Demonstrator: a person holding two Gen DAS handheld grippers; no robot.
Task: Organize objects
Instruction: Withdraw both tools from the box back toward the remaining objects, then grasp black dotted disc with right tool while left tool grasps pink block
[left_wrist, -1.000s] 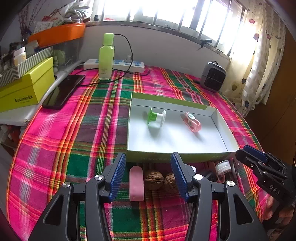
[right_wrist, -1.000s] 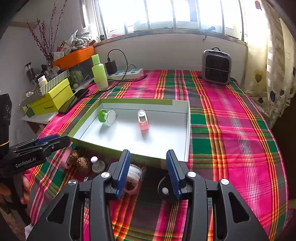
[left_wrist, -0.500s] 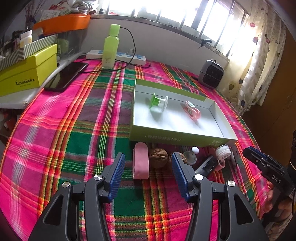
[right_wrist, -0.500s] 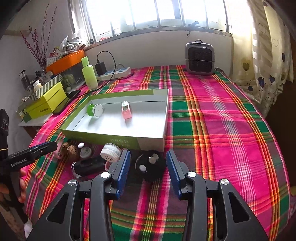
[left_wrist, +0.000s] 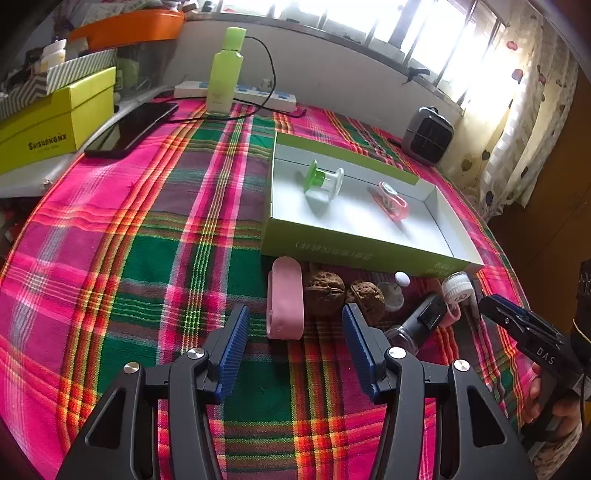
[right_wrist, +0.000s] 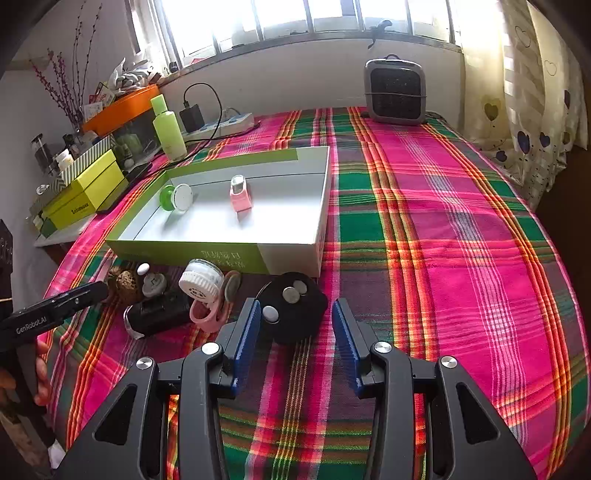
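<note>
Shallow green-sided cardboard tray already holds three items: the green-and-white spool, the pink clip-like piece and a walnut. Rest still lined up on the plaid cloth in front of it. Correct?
Not quite. The shallow green-sided cardboard tray holds two items, the green-and-white spool and the pink clip-like piece. Both walnuts lie outside on the plaid cloth in front of it, with the rest. The left wrist view shows this.

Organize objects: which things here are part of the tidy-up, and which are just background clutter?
In play: green-sided tray, pink case, two walnuts, black disc, white-capped jar.

Just lying about: green bottle, power strip, phone, heater, yellow box.
</note>
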